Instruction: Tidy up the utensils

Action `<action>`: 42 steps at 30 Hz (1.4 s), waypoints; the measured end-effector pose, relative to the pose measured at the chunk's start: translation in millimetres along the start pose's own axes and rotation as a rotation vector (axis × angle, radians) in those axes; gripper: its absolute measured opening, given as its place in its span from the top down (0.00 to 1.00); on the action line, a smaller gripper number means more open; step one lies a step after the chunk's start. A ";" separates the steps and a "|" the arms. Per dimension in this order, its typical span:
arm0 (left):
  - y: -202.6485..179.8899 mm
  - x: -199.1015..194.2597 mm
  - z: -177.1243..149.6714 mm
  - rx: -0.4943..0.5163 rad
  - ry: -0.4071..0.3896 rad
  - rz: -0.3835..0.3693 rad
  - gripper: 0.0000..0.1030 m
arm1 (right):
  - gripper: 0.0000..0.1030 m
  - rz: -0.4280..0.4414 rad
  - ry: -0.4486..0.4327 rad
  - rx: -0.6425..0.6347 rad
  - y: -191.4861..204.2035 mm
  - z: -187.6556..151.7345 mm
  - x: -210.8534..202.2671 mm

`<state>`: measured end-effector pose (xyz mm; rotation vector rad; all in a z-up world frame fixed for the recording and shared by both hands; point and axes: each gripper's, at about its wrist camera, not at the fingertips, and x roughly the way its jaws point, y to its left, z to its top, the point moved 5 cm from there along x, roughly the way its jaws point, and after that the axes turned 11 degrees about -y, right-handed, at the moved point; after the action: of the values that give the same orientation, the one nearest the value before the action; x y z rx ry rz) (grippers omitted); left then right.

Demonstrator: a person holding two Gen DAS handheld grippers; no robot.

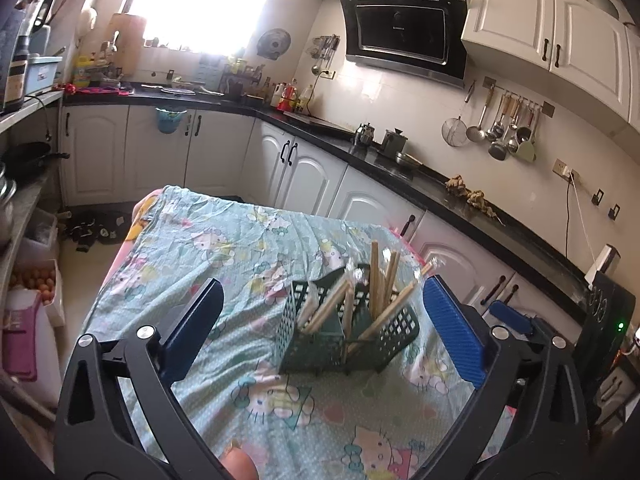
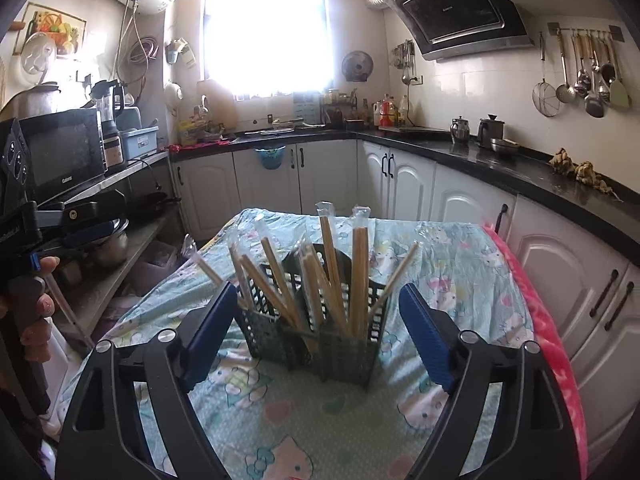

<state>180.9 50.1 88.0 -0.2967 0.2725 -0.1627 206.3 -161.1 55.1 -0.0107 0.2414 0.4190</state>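
A dark green slotted utensil holder [image 1: 348,332] stands on the cartoon-print cloth [image 1: 224,248]; it also shows in the right wrist view [image 2: 320,332]. Several wrapped wooden chopstick pairs [image 2: 358,276] stand in it, leaning outward; they show in the left wrist view too [image 1: 376,284]. My left gripper [image 1: 320,316] is open and empty, hovering just before the holder. My right gripper [image 2: 320,324] is open and empty, its blue pads [image 2: 426,336] on either side of the holder, not touching. The left handheld gripper [image 2: 48,216] shows at the left edge of the right wrist view.
The cloth-covered table [image 2: 460,272] has a pink edge [image 2: 532,320] on the right. White cabinets [image 2: 400,184] under a black counter [image 2: 500,160] run behind and right. A shelf with a microwave [image 2: 64,152] stands at left. Ladles hang on the wall [image 2: 580,76].
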 end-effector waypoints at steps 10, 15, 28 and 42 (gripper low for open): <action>-6.2 -22.8 -33.6 0.040 0.050 0.001 0.11 | 0.10 -0.020 -0.004 -0.027 6.2 -21.7 -37.3; -7.7 -29.5 -55.5 0.059 0.083 0.010 0.11 | 0.08 -0.032 0.014 -0.045 7.4 -43.5 -48.3; -11.0 -46.2 -118.0 0.121 0.095 0.070 0.10 | 0.06 -0.089 -0.075 -0.110 13.9 -84.7 -68.9; -12.5 -60.9 -133.4 0.139 0.010 0.093 0.10 | 0.06 -0.105 -0.171 -0.104 19.3 -98.9 -82.4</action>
<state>83.1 14.9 -16.3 -0.1453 0.2834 -0.0908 102.8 -182.4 -20.9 -0.0893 0.0499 0.3252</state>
